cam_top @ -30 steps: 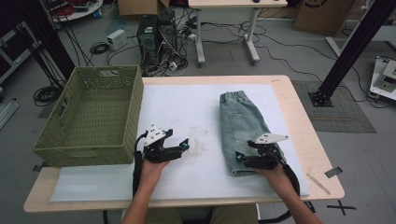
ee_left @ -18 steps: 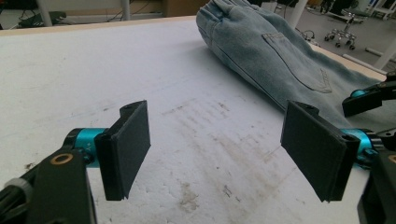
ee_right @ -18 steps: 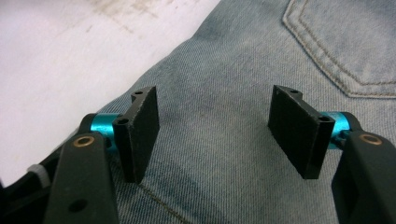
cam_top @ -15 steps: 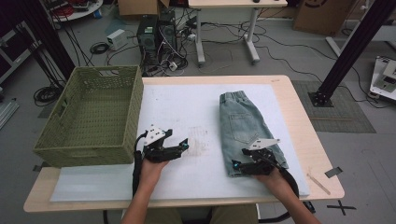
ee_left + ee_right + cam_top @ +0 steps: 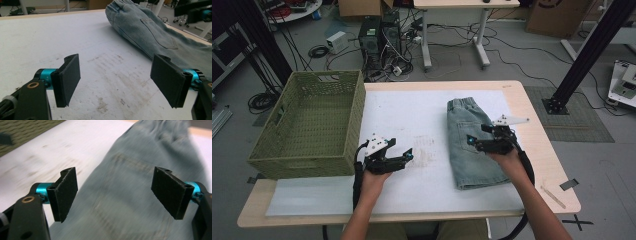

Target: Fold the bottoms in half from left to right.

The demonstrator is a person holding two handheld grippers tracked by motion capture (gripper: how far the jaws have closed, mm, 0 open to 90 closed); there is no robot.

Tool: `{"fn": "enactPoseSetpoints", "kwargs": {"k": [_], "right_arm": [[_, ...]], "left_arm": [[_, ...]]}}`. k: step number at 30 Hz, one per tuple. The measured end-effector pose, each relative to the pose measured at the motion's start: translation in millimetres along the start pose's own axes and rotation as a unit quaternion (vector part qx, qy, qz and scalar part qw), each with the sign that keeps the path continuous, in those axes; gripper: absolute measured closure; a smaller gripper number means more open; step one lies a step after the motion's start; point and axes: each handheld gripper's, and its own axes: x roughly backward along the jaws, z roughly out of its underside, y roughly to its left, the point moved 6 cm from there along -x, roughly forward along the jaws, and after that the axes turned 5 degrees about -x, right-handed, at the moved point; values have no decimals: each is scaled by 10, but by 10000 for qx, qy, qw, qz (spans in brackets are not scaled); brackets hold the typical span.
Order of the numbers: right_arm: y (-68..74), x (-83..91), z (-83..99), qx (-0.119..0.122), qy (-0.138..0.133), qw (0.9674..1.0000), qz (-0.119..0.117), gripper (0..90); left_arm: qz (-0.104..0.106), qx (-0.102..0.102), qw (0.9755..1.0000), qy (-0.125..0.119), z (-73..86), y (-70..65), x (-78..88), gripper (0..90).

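One pair of denim shorts (image 5: 473, 145), one green basket (image 5: 312, 125), two grippers (image 5: 406, 156) (image 5: 470, 141)

We see the shorts (image 5: 472, 142) lying flat on the mat (image 5: 412, 120), right half of the table (image 5: 532, 115), waistband at far end. Basket (image 5: 309, 125) sits on the table's left edge, well apart from shorts. Left gripper (image 5: 404, 157) betw. basket & shorts; right gripper (image 5: 472, 141) over the shorts.
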Motion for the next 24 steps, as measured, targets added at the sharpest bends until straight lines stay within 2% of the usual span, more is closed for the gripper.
{"fn": "enactPoseSetpoints", "kwargs": {"k": [2, 7, 9, 11, 15, 20, 24], "right_arm": [[-78, -101, -115, -60, -11, 9999, 136, 214], [-227, -411, -293, -415, 66, 9989, 225, 218], [-274, -542, -324, -523, 151, 9980, 330, 226], [-312, -650, -339, -581, 126, 9974, 400, 248], [-385, -824, -283, -640, 267, 9956, 624, 249], [-439, -967, -158, -500, 598, 9931, 872, 251], [-435, -1049, -89, -152, 841, 9894, 1173, 252]], "left_arm": [[11, -1, 10000, 5, 5, -2, -4, 240], [30, 3, 10000, 14, 17, -9, -7, 240], [40, 7, 10000, 11, 21, -17, -8, 241], [30, -15, 10000, -8, 16, -19, 0, 240], [-26, 29, 10000, -23, 20, 9, 32, 240], [-53, 38, 10000, 4, 41, 35, 65, 240], [-69, 27, 10000, 5, 45, 28, 65, 240]]}}
